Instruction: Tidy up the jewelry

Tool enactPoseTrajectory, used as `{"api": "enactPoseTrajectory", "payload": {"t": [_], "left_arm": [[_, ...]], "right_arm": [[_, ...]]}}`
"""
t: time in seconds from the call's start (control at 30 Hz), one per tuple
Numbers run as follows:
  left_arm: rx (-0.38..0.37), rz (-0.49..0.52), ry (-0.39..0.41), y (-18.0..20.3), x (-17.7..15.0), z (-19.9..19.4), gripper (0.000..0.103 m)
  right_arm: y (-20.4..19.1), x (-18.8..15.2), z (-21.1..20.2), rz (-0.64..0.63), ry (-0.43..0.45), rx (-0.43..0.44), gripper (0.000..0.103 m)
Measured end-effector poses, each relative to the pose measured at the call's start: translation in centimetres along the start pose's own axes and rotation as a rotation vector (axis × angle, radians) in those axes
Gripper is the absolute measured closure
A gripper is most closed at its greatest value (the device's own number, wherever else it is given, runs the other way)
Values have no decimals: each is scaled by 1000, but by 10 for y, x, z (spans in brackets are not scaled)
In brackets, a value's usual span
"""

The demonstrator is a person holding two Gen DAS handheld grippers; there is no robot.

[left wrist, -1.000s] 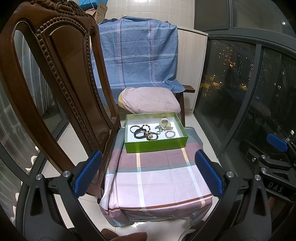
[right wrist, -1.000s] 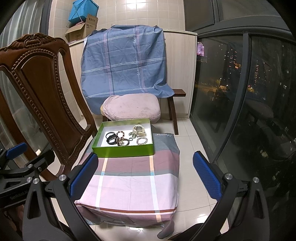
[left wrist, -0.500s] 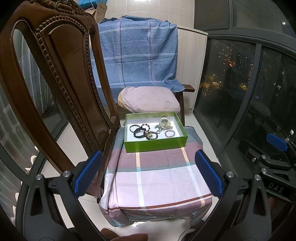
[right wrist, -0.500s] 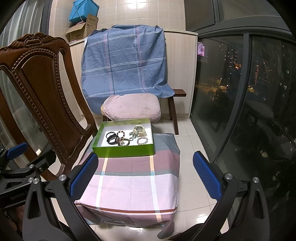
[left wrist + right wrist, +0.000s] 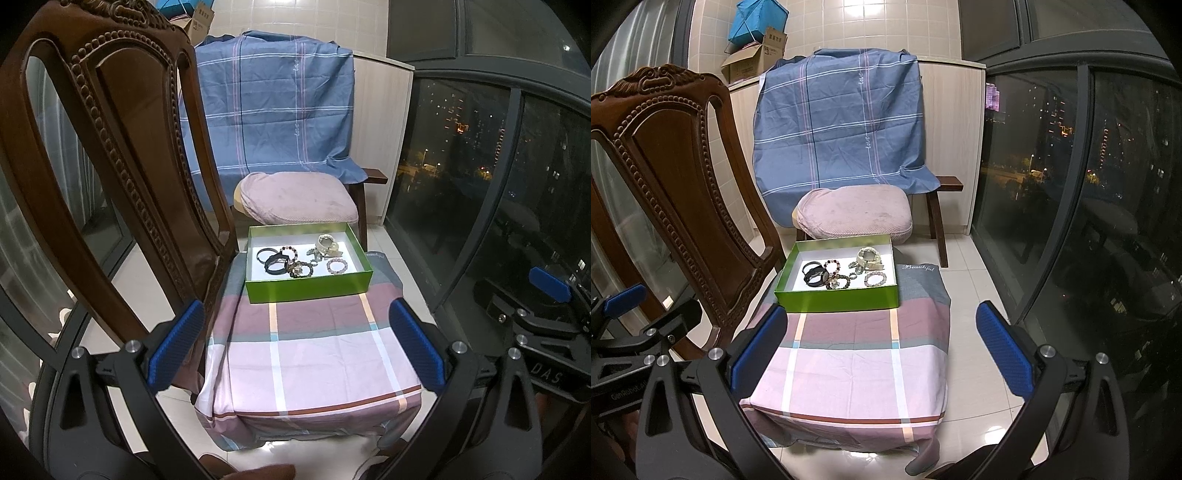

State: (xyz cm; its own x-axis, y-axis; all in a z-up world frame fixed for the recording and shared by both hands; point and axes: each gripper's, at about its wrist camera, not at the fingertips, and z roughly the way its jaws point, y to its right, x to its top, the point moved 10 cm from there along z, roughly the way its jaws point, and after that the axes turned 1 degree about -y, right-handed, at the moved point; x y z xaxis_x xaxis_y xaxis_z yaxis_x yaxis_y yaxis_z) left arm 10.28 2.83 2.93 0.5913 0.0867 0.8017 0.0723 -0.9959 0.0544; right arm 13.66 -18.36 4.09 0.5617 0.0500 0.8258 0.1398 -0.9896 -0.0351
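Bright green box with a white inside; pink, mauve and grey checked cloth; blue plaid sheet; dark brown chair.

Box: shallow green cardboard box on far end of plaid-cloth-covered low table.
In box: beaded bracelets, black bands, pale watch.
Left: carved brown wooden chair.
Behind: pink cushion on wooden bench.

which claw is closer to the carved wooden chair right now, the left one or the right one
Left. The left claw sits right beside the carved wooden chair, whose back fills that view's left side. The right claw is farther off, with the left claw between them.
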Motion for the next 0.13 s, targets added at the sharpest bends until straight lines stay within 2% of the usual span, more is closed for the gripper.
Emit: {"api": "enactPoseTrajectory", "payload": {"t": [0.13], "left_arm": [[1, 2, -4, -2, -1, 1, 4]], "right_arm": [[0, 0, 0, -1, -1, 2, 3]]}}
